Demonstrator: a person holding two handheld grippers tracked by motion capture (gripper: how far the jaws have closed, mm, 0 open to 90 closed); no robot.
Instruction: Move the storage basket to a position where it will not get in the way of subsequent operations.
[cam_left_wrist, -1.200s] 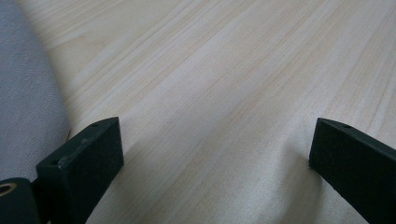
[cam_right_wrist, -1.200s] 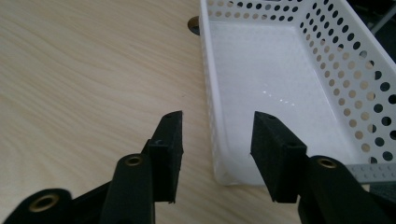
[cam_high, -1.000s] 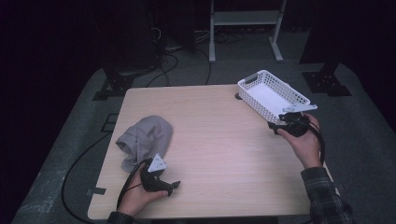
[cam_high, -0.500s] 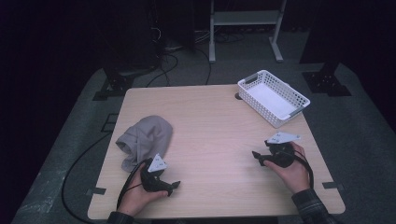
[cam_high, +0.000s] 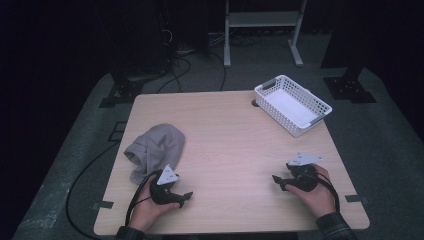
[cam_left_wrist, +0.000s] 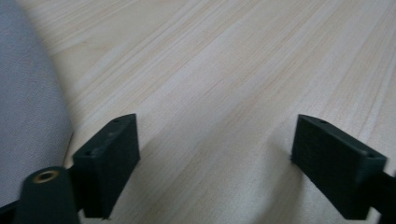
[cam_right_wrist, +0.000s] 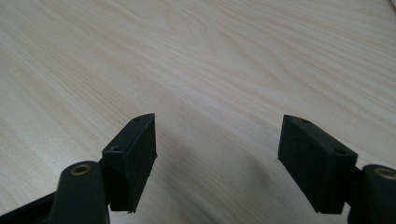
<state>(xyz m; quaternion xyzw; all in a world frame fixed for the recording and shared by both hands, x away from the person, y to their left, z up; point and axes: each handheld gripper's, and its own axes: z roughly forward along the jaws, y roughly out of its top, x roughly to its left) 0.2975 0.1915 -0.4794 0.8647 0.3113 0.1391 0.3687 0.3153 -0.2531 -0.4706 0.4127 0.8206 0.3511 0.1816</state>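
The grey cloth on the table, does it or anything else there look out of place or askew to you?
The grey cloth lies crumpled in a loose heap near the table's left edge, not folded. The white basket sits skewed at the far right corner. Nothing looks spilled or damaged.

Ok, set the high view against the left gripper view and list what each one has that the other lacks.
High view alone: the white basket at the table's far right corner, both hands, the right claw, the floor and dark stands behind. Left gripper view alone: a close look between the left claw and its jaws, which stand apart over bare wood with nothing between them. Both share the wooden table and the grey cloth, beside the left claw.
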